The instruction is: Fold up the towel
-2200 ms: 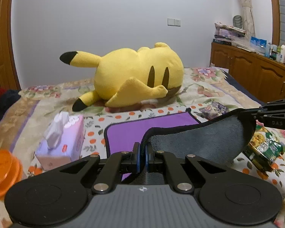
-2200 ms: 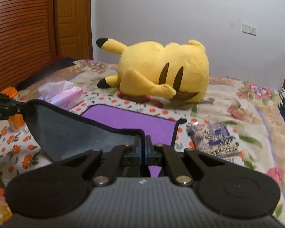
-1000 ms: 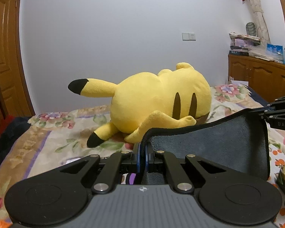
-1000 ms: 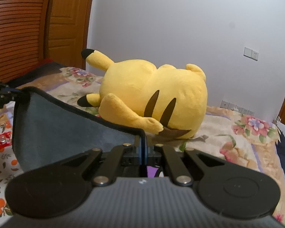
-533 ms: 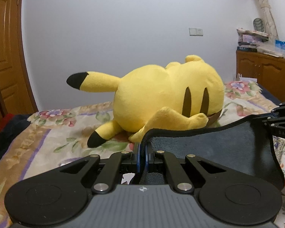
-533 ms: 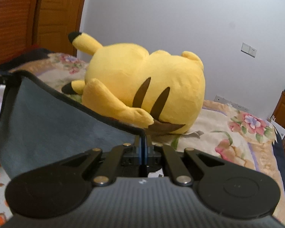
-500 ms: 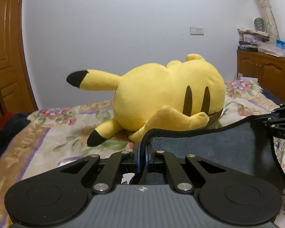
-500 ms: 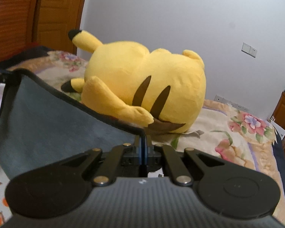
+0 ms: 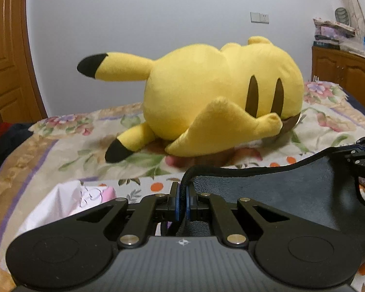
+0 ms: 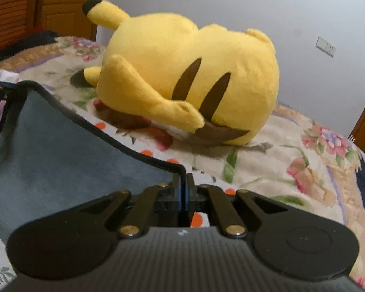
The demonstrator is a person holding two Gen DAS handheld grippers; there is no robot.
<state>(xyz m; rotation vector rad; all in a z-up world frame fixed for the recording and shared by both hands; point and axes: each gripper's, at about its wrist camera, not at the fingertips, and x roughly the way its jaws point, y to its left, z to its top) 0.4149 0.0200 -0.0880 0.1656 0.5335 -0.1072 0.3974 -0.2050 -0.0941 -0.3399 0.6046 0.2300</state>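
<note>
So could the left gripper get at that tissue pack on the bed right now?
Probably not yet. The left gripper is shut on the towel, so it has no free jaws. The tissue pack lies close by to its left with nothing between them.

The towel [image 9: 292, 194] between the two grippers is dark grey with a black bound edge. Ahead of them, the plush toy [image 9: 219, 97] is bright yellow with black ear tips and brown stripes. The bedspread [image 10: 292, 160] beneath is cream with pink flowers, green leaves and orange dots. The left gripper [image 9: 182, 196] is black with blue pads.
</note>
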